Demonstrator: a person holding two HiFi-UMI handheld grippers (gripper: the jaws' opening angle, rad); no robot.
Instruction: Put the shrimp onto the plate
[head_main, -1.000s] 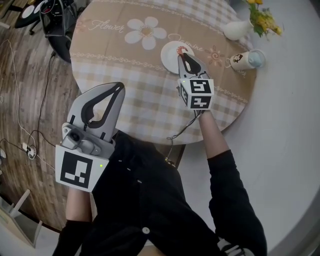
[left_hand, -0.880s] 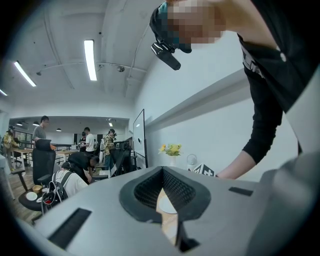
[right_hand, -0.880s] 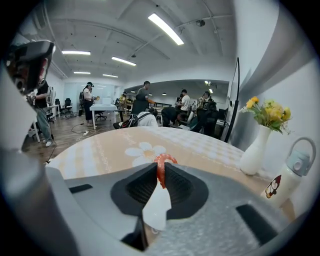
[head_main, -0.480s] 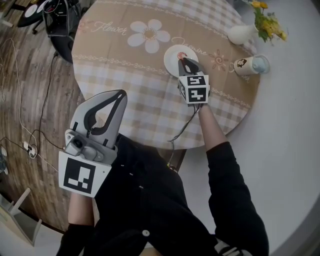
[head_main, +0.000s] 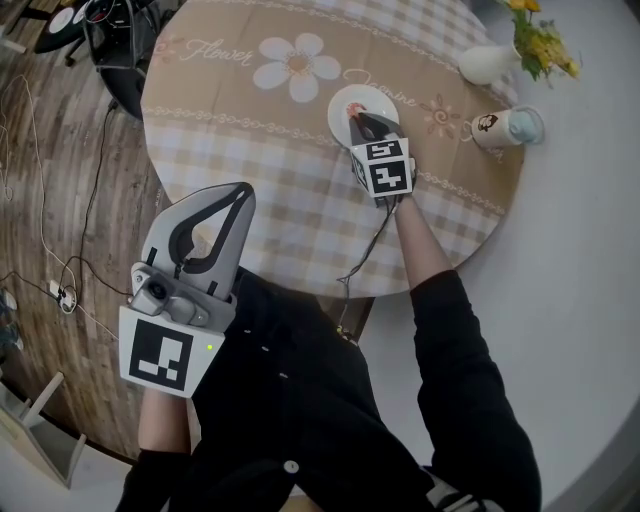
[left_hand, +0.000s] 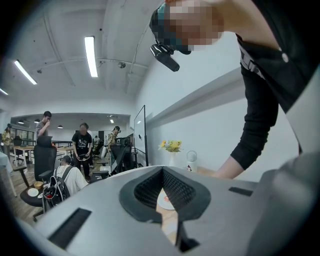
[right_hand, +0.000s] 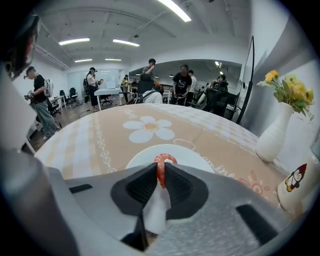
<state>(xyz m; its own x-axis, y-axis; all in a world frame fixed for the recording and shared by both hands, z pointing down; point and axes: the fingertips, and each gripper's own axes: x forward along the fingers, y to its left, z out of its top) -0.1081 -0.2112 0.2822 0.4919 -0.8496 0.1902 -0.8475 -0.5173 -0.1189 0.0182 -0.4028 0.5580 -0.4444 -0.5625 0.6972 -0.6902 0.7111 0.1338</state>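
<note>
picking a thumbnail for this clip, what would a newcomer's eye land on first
Probably the small curled orange-red shrimp, pinched in the right gripper over the round white plate on the table. Next comes the big white daisy print on the beige checked tablecloth. The left gripper looms large at the head view's lower left, shut on nothing.

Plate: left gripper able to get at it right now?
Probably not without a long reach: left gripper hangs by the table edge, and the right gripper, shut on the shrimp, covers the plate's near side.
</note>
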